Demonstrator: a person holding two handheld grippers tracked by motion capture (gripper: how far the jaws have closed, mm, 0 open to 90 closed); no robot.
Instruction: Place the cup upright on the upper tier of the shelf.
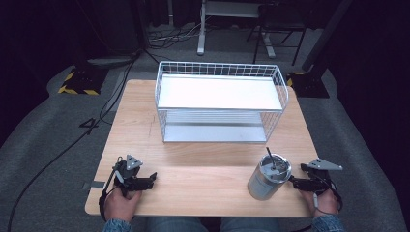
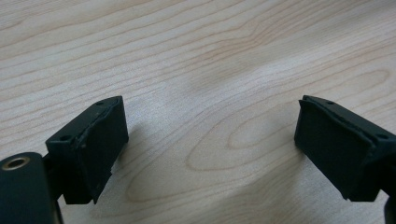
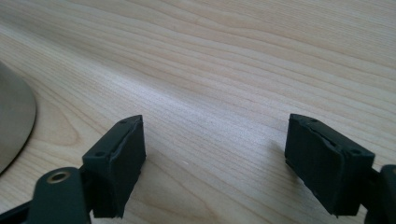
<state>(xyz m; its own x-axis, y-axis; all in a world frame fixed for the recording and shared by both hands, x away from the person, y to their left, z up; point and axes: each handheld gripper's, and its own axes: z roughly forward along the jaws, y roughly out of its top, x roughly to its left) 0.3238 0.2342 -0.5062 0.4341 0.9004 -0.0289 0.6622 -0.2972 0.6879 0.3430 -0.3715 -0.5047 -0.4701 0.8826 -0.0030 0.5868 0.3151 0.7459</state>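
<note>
Pale wood ran under both tools across the table (image 1: 203, 183). My left gripper (image 1: 145, 182) rested near-left, jaws spread on nothing; my right gripper (image 1: 296, 182) lay near-right, likewise released and empty. Just left of it stood the metal tumbler (image 1: 268, 178) with its straw (image 1: 270, 157). I judged it rigid, light and slick, best clamped mid-body. Farther off sat the white wire basket (image 1: 220, 103).

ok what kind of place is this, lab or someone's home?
Probably a lab or recording studio: dark surroundings, stand bases with hazard-striped feet, cables on grey carpet, and one wooden table staged with a wire rack and metal tumbler.
</note>
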